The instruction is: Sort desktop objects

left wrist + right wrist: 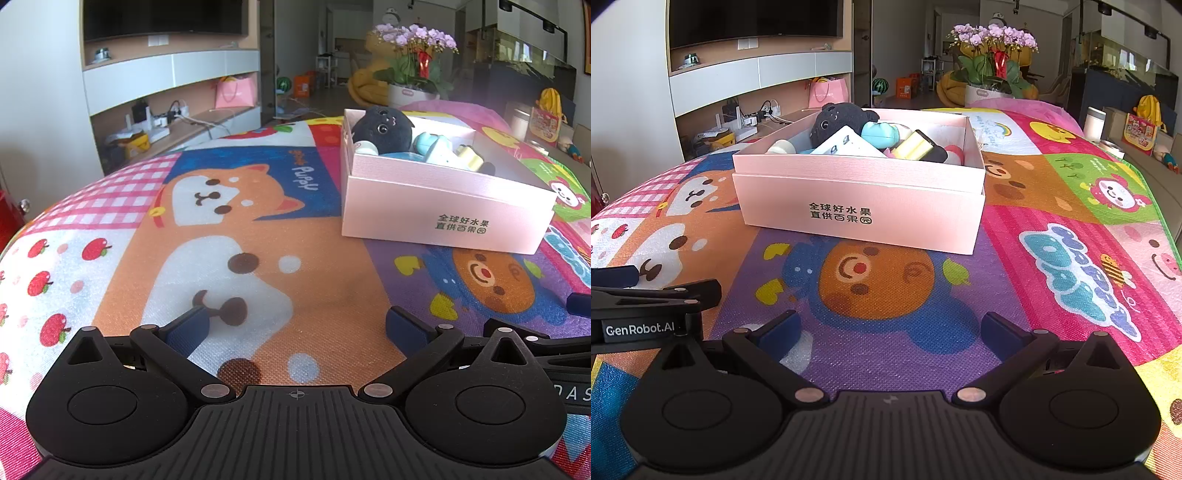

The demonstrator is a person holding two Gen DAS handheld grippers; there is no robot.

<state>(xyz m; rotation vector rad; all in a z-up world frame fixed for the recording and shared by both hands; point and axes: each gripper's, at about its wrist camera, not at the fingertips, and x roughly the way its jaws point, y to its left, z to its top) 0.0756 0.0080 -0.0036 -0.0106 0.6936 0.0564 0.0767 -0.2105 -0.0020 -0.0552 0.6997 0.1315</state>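
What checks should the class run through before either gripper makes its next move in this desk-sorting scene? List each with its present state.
1. Left gripper open and holding nothing: ok.
2. Right gripper open and holding nothing: ok.
3. Pink box upright on the mat, top open: ok.
4. Toys inside the box, including the black plush: ok.
5. No loose objects on the mat between grippers and box: ok in both views; behind the box, cannot tell.
6. Room left in the box: cannot tell.
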